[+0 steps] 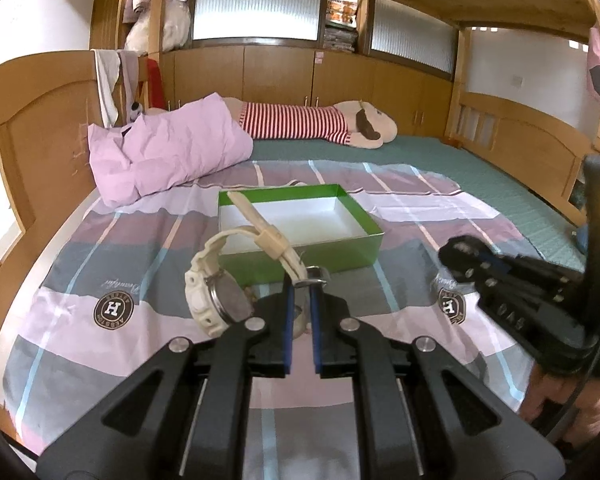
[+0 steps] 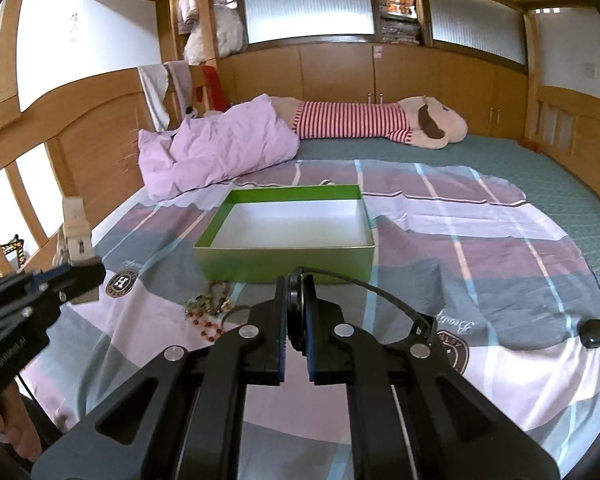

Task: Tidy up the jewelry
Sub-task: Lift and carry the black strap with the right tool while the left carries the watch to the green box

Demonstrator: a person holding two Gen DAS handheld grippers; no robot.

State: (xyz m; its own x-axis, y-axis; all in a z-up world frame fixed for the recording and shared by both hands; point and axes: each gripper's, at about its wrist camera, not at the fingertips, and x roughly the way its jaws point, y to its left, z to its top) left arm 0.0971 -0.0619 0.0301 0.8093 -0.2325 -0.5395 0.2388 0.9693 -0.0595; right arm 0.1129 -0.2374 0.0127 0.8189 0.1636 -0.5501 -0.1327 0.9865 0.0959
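My left gripper (image 1: 302,280) is shut on the strap of a cream wristwatch (image 1: 216,288) and holds it above the bedsheet, just short of the open green box (image 1: 300,224), whose white inside is bare. My right gripper (image 2: 298,280) is shut on a black round item with a thin black band (image 2: 380,292), just in front of the same box (image 2: 288,232). A bead necklace and other small jewelry (image 2: 208,308) lie on the sheet left of my right gripper. The left gripper with the watch strap (image 2: 76,236) shows at the left of the right wrist view.
A pink pillow (image 1: 168,148) and a striped plush toy (image 1: 320,124) lie behind the box. A small black round object (image 2: 592,332) sits on the sheet at far right. Wooden bed rails (image 1: 32,120) border both sides.
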